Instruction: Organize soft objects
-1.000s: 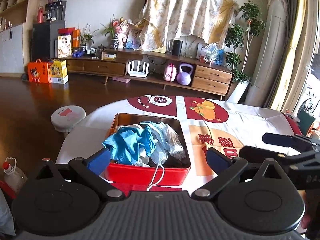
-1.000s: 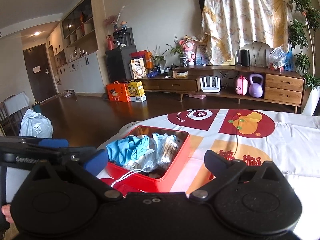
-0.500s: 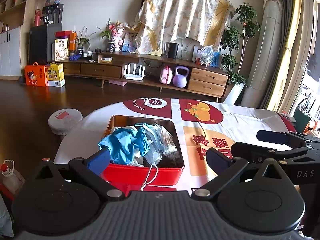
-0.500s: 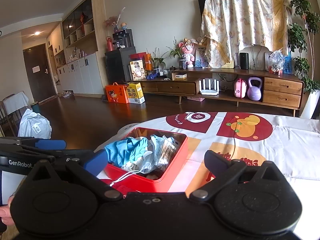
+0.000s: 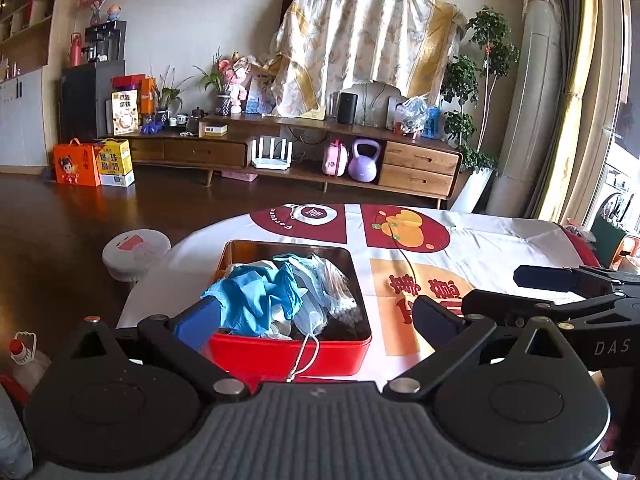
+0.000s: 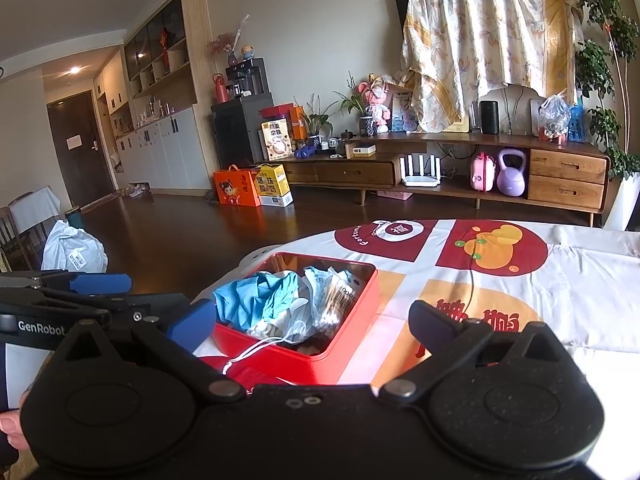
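With the left gripper [image 5: 316,320] and right gripper [image 6: 312,320] both spread wide and empty, tuck the dangling white mask loop [image 5: 304,360] into the red rectangular tin [image 5: 288,348] beside the crumpled blue glove [image 5: 256,300].

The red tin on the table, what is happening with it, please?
A person holds a two-finger gripper in each hand, and both hover near the red tin on the round table. The left gripper and the right gripper are open and hold nothing. The tin has no lid on and is filled with soft things: blue gloves, face masks with one ear loop hanging over the front rim, and a bag of cotton swabs. Nothing is being gripped at this moment.
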Demonstrator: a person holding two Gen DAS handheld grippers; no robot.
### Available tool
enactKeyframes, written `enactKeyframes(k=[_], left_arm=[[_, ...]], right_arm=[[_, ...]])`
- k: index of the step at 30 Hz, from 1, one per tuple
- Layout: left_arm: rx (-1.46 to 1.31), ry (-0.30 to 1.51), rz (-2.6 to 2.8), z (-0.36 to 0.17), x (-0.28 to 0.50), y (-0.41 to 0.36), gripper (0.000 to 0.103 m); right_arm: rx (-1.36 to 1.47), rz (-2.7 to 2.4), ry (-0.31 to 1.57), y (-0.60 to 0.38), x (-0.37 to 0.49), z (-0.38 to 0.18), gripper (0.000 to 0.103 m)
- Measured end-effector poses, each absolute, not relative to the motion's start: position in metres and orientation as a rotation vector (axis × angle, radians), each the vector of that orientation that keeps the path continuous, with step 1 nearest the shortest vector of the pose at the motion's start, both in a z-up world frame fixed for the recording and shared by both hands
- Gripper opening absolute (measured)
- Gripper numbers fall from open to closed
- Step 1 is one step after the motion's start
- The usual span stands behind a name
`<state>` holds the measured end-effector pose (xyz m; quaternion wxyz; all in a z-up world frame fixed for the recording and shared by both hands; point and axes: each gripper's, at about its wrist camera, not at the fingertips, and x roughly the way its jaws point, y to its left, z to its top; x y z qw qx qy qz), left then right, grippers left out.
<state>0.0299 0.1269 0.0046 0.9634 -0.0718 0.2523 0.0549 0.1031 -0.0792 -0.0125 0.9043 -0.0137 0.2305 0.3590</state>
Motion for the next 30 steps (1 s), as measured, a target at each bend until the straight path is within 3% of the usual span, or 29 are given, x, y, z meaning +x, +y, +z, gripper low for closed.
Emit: enactKeyframes(k=[30], left_arm=[[-0.172,0.529,0.159,0.005,0.023,0.126,0.103]], right_arm=[[-0.021,0.739,0.479,-0.084,0.086,-0.011,0.103]])
